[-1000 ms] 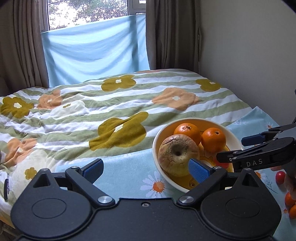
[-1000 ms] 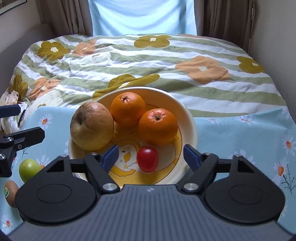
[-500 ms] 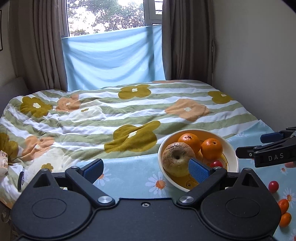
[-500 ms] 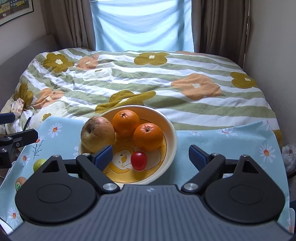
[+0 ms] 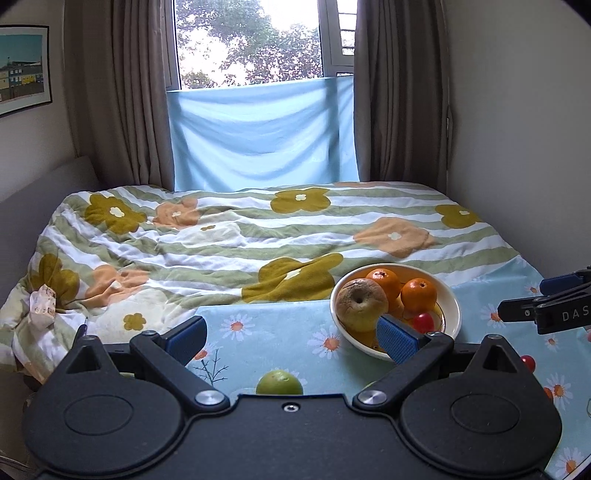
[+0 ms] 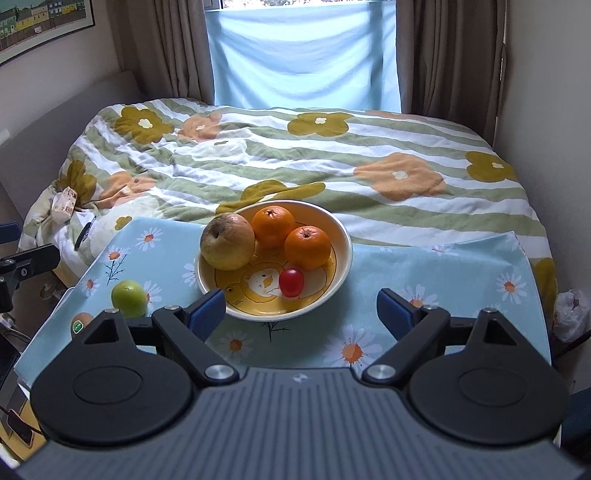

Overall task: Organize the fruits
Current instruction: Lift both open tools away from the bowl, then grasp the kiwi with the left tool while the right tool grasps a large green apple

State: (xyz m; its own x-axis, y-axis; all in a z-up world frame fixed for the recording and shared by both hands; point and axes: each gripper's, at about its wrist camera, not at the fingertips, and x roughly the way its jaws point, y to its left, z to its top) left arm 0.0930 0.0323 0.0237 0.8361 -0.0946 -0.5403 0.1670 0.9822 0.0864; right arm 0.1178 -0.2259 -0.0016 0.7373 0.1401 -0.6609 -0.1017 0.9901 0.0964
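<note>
four fruits sit in the bowl [image 6: 341,258]; a green fruit [image 6: 128,297] lies on the blue cloth [image 6: 443,273] left of it. both the left gripper [image 5: 291,338] and right gripper [image 6: 301,308] hold jaws wide, empty. i think the left should descend straight over the green fruit and close gently.

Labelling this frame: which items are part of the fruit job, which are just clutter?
Job: bowl, wrinkled apple, two oranges, red tomato, green fruit, stickered fruit, loose tomato.
Clutter: quilt, crumpled wrapper, curtains, picture.
</note>
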